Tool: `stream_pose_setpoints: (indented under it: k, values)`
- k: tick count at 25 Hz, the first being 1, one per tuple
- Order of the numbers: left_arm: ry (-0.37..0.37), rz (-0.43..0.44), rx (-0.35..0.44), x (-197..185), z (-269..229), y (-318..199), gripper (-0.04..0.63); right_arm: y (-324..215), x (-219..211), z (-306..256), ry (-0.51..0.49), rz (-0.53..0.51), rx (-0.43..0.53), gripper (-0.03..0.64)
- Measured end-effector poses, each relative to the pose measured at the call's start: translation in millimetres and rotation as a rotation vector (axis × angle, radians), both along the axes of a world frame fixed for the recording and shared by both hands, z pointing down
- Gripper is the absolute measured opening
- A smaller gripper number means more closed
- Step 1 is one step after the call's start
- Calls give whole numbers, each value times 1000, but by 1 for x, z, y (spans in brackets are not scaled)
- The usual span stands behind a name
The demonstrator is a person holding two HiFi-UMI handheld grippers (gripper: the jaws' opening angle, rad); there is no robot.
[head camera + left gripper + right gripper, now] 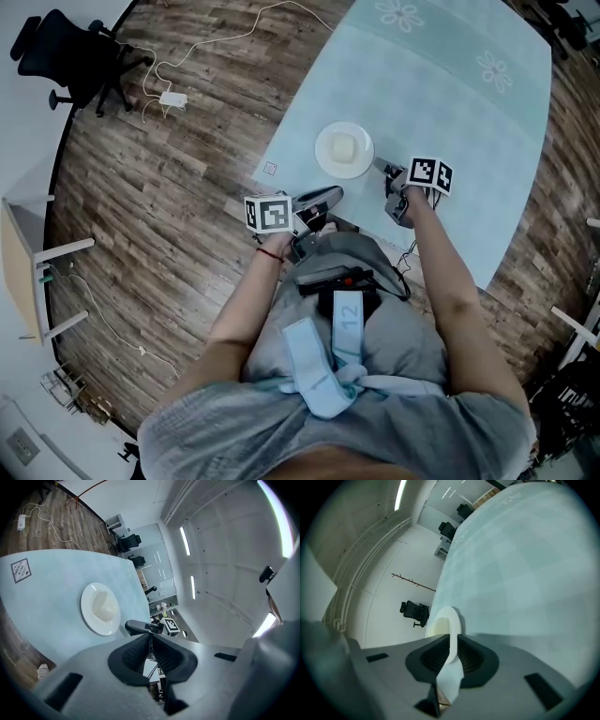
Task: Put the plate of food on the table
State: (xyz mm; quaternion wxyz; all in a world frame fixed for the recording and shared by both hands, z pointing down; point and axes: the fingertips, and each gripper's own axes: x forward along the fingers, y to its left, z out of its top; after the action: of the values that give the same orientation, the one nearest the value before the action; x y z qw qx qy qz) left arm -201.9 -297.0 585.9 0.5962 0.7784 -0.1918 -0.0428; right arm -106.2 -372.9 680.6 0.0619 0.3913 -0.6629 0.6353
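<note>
A white plate (344,150) with a pale block of food (345,147) is near the front edge of the pale blue table (469,112). My right gripper (381,168) is shut on the plate's right rim; in the right gripper view the rim (451,639) runs between the closed jaws. Whether the plate rests on the table or hovers just over it is unclear. My left gripper (328,196) is shut on nothing, just below the plate at the table's edge. The left gripper view shows the plate (89,613) ahead and to the left of the closed left gripper (150,639).
A small white sticker (270,169) marks the table's near corner. Wooden floor lies left of the table, with a black office chair (80,52), a white cable and adapter (173,97), and a white desk (23,272) further left.
</note>
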Motion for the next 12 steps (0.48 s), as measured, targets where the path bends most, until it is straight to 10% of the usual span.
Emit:
stream_pose_setpoints:
  k: [12]
  values:
    - [-132, 10, 88, -7, 9, 1, 32, 14, -30, -60, 133, -195, 347, 41]
